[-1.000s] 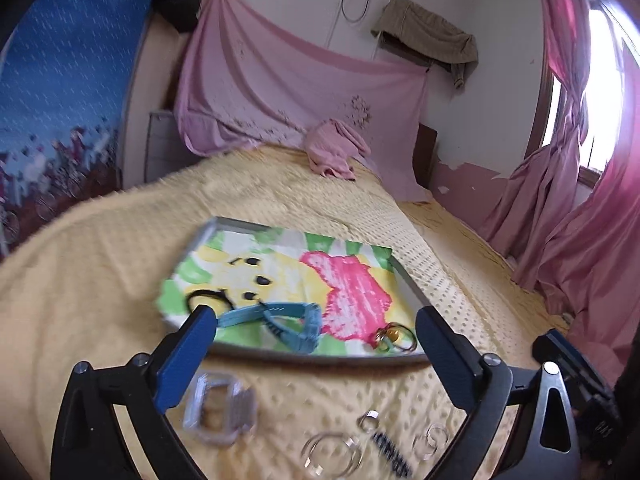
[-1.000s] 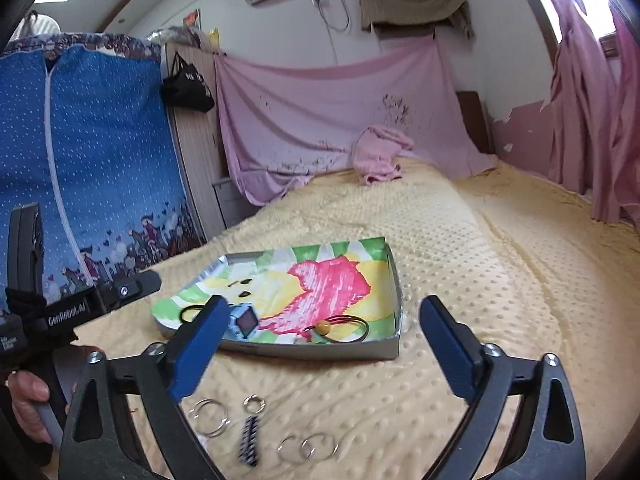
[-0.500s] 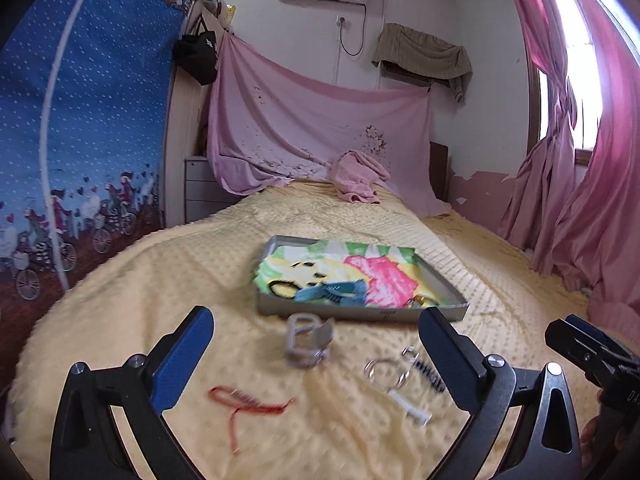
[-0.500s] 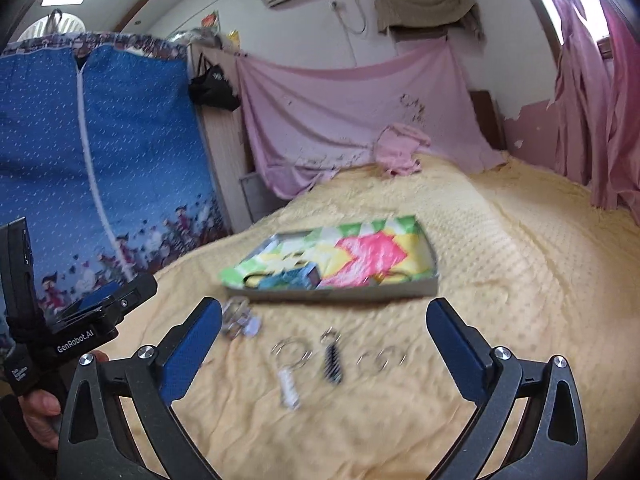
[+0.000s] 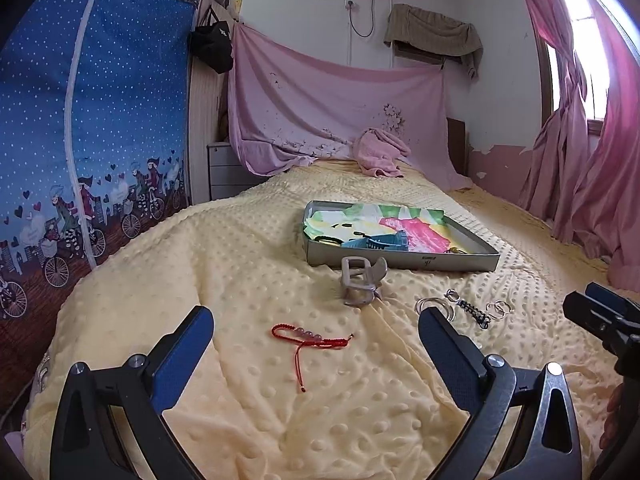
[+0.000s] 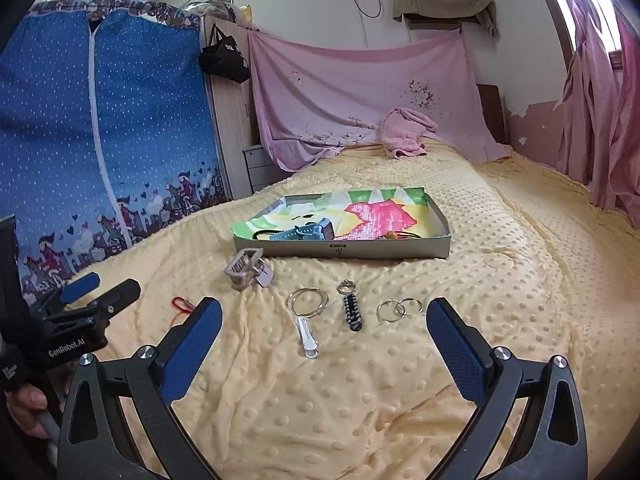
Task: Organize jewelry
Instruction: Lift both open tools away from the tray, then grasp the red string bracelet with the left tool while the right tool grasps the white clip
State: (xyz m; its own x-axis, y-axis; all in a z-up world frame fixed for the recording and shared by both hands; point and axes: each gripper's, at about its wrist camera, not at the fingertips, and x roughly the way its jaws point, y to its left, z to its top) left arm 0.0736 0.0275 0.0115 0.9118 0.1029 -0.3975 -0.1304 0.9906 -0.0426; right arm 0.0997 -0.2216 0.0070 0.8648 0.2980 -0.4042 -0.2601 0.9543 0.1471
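A shallow grey tray (image 5: 400, 259) (image 6: 344, 251) with a bright cartoon lining lies on the yellow bed; a blue watch (image 6: 310, 231) and a black hair tie sit inside it. In front of it lie a grey claw clip (image 5: 361, 280) (image 6: 248, 268), a red cord bracelet (image 5: 308, 336), a silver ring with a white tag (image 6: 307, 303), a black beaded keychain (image 6: 352, 312) and a pair of linked hoops (image 6: 398, 308). My left gripper (image 5: 316, 352) is open just short of the bracelet. My right gripper (image 6: 324, 340) is open near the keychain and rings.
The yellow dotted blanket (image 5: 240, 248) covers the whole bed. A pink cloth (image 5: 380, 152) lies near the headboard. A blue patterned wardrobe (image 5: 80, 120) stands to the left and pink curtains (image 5: 592, 160) hang to the right. A hand (image 6: 28, 412) holds the left gripper's handle.
Both grippers have pulled back and away from the tray, bringing the clip, the red bracelet and the loose rings into view. Both stayed open and empty.
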